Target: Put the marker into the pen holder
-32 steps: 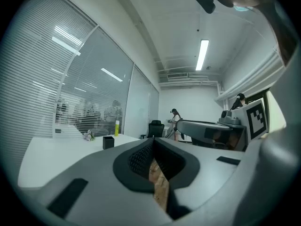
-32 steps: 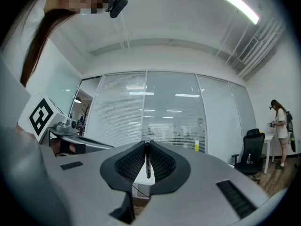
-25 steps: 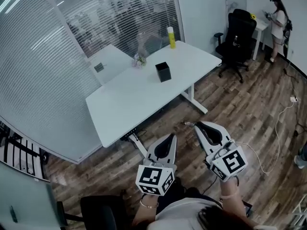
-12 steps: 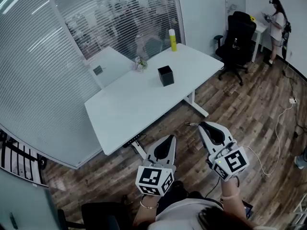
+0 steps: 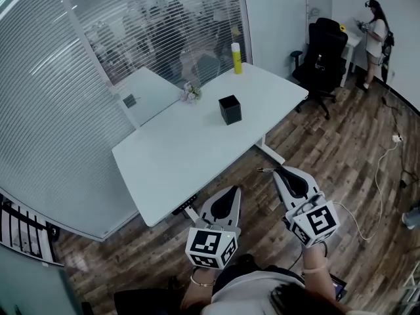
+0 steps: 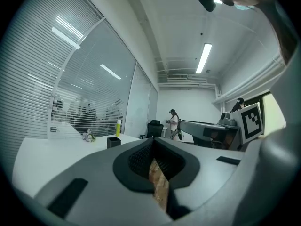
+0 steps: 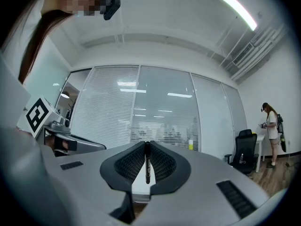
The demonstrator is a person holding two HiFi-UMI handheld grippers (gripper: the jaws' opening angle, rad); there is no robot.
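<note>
A black square pen holder [image 5: 230, 109] stands upright on the white table [image 5: 177, 156], toward its far side; it is small in the left gripper view [image 6: 113, 142]. My right gripper [image 5: 279, 170] hovers over the wood floor short of the table's near edge, shut on a thin dark marker [image 7: 147, 166] held upright between its pads [image 7: 146, 145]. The marker's end pokes out to the left of the jaw tips [image 5: 265, 170]. My left gripper [image 5: 234, 190] is beside it, lower left, shut with nothing in it [image 6: 153, 142].
A yellow bottle [image 5: 235, 48] stands at the table's far edge and a small flower bunch [image 5: 190, 94] near the glass partition. A black office chair [image 5: 321, 51] and a standing person [image 5: 371, 35] are at the far right. A white cable [image 5: 380, 169] lies on the floor.
The table and pen holder have slid lower and closer in the head view. Both grippers keep the same pose and the same grip.
</note>
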